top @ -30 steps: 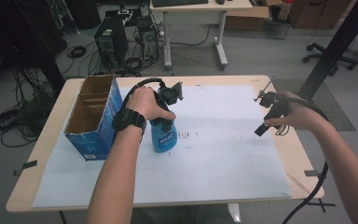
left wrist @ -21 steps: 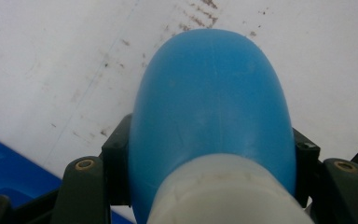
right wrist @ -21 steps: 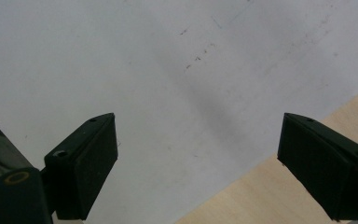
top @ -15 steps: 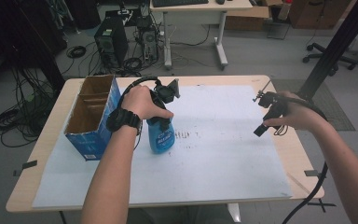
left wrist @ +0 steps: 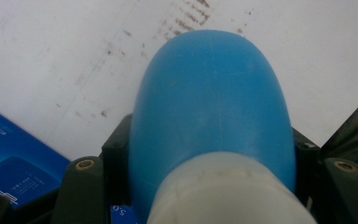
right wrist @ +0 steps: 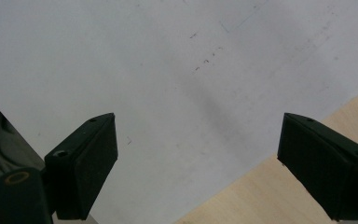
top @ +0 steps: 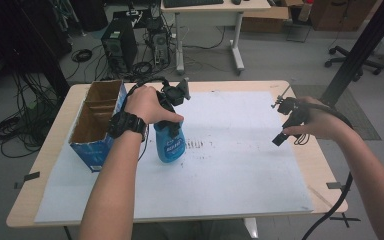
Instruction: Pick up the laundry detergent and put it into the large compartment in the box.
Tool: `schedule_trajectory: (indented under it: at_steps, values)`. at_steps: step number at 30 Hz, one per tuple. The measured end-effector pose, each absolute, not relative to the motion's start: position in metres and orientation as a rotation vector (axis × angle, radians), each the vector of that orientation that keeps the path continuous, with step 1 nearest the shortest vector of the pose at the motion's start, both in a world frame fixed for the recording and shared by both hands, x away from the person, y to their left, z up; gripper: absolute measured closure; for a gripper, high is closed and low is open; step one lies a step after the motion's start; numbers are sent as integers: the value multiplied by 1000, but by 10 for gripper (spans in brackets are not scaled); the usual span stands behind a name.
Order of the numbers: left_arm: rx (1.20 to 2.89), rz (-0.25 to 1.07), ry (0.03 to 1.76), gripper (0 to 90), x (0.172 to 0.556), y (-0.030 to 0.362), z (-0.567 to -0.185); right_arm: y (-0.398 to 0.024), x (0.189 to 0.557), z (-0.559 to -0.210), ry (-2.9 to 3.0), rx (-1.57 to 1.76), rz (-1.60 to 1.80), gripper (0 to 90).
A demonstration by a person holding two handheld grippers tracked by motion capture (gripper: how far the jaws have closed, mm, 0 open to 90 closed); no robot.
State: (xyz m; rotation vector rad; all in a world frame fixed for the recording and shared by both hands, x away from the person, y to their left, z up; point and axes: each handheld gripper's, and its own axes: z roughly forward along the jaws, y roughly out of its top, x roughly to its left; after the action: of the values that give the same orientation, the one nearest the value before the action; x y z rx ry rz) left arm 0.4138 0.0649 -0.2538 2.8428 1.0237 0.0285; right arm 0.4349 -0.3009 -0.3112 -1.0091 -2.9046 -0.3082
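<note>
Left claw (top: 172, 117) clamped on neck of blue spray bottle (top: 169, 142), w/ bottle upright on white sheet (top: 240, 165) just beside cardboard box (top: 96, 125), near surface (top: 305, 160) centre-left. Right claw (top: 285, 125) has jaws wide apart, nothing btwn them, hovering over sheet's right edge, well apart from bottle.

The right gripper (right wrist: 198, 172) looks down on a white sheet (right wrist: 168, 70) with its two black jaws standing wide apart and nothing between them. The sheet spreads ahead of the jaws and bears a few faint dark marks (right wrist: 205, 58), perhaps pen strokes or scuffs. By one jaw, the bare wooden worktop (right wrist: 256, 196) shows past the sheet's edge.
</note>
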Motion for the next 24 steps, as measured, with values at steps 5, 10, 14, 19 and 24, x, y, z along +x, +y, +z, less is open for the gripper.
schedule_trajectory:
  at_steps: [5, 10, 14, 19, 24]
  values:
    - [2831, 25, 1030, 378, 414, 64, -247, -302, 434, -310, -2895, -1011, -319, 119]
    - [2835, 6, 1021, 378, 415, 61, -241, -303, 434, -308, -2885, -1020, -323, 119]
    - [2834, 4, 1016, 379, 415, 60, -234, -305, 432, -306, -2881, -1026, -325, 119]
    - [2828, 20, 1017, 378, 415, 60, -223, -305, 431, -301, -2883, -1028, -326, 119]
    - [2817, 29, 1017, 378, 415, 59, -210, -304, 431, -296, -2887, -1030, -325, 120]
